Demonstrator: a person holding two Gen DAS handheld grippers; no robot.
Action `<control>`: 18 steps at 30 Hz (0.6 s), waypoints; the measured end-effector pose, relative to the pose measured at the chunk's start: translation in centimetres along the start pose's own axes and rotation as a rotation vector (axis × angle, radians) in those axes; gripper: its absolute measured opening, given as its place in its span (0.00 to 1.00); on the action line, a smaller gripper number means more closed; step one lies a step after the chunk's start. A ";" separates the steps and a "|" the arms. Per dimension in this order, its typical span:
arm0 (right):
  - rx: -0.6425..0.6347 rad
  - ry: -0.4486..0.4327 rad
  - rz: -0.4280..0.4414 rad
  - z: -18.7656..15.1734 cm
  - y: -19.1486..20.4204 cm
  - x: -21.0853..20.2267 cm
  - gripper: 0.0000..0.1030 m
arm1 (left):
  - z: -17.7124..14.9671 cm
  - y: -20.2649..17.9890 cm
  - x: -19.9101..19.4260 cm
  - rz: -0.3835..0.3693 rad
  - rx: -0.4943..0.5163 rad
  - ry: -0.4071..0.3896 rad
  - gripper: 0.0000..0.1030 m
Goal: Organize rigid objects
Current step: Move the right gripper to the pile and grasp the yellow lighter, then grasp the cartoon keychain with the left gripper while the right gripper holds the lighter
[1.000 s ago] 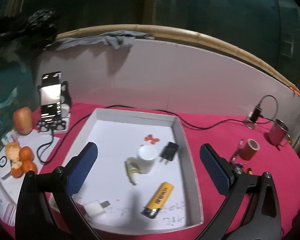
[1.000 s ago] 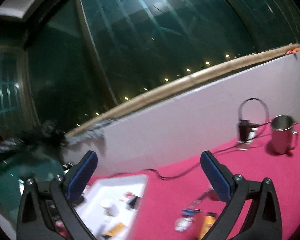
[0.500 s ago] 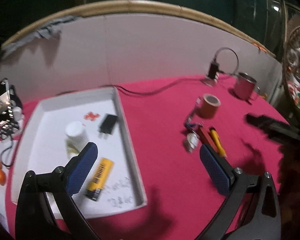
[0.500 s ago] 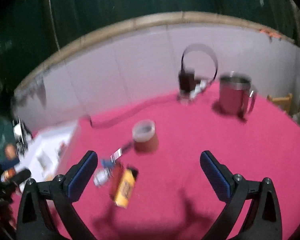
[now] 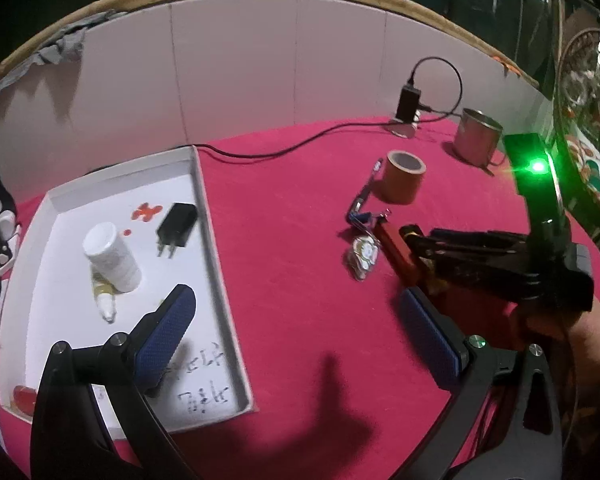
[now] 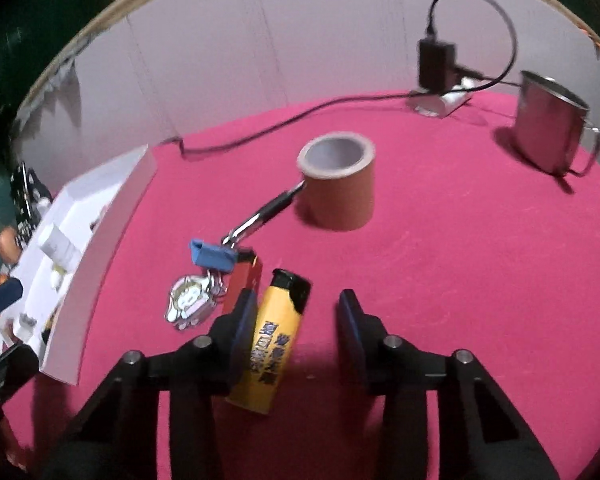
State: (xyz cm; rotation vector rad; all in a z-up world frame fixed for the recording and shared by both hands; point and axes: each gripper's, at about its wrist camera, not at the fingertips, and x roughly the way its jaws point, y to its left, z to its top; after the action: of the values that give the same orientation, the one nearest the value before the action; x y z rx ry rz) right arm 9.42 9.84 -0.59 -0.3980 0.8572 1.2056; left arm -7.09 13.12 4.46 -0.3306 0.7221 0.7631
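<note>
A: Setting. Round surface (image 6: pixel 440 240) under a magenta cloth, low white panel wall behind, dark glass beyond.

B: Noted. Where is the white tray (image 5: pixel 216 240)?

A: Left part of the surface. Inside it: white bottle (image 5: pixel 112 256) on its side, black plug adapter (image 5: pixel 176 228), some small red bits, handwriting on the floor of the tray.

B: Loose items on the cloth?

A: A cluster right of the tray. Yellow lighter (image 6: pixel 274 336), red lighter (image 6: pixel 242 280) just beside it on its left, blue binder clip (image 6: pixel 212 258), cartoon keychain charm (image 6: pixel 190 300), a pen (image 6: pixel 268 212) whose tip reaches the brown tape roll (image 6: pixel 338 180). Metal mug (image 6: pixel 548 128) and a black charger with cable (image 6: pixel 436 64) sit well apart, near the wall.

B: Right gripper (image 6: pixel 296 336)?

A: Angled down over the yellow lighter. Jaws closing, the lighter between them: left pad looks against its side, right pad clear with cloth showing in the gap. No grip.

B: Left gripper (image 5: pixel 300 336)?

A: Jaws released, wide, nothing between them. One finger over the tray edge, the other over bare cloth.
</note>
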 end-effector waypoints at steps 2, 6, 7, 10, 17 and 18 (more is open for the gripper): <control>-0.042 -0.003 -0.032 -0.1 0.6 0.1 0.36 | 0.0 -0.4 0.7 -0.004 0.013 0.016 1.00; -0.083 0.014 -0.029 -0.6 0.6 -0.4 0.23 | 0.5 -1.4 2.5 -0.015 0.042 0.054 1.00; -0.083 0.015 -0.029 -0.9 0.3 -0.7 0.22 | 0.6 -1.7 2.9 -0.015 0.051 0.060 1.00; -0.066 0.009 -0.047 -1.3 -1.2 -1.4 0.22 | 0.7 -2.2 4.4 -0.039 0.072 0.075 0.95; 0.006 -0.008 -0.041 -1.6 -3.7 -1.9 0.22 | 1.5 -3.4 8.5 -0.069 0.101 0.132 0.78; 0.003 -0.007 -0.042 -1.7 -3.6 -1.9 0.22 | 1.7 -3.7 8.9 -0.068 0.112 0.134 0.78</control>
State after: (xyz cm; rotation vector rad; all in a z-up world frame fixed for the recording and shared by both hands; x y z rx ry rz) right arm 11.99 6.23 -0.77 -0.4078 0.8406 1.1662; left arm 0.83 15.94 -0.47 -0.3047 0.8718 0.6374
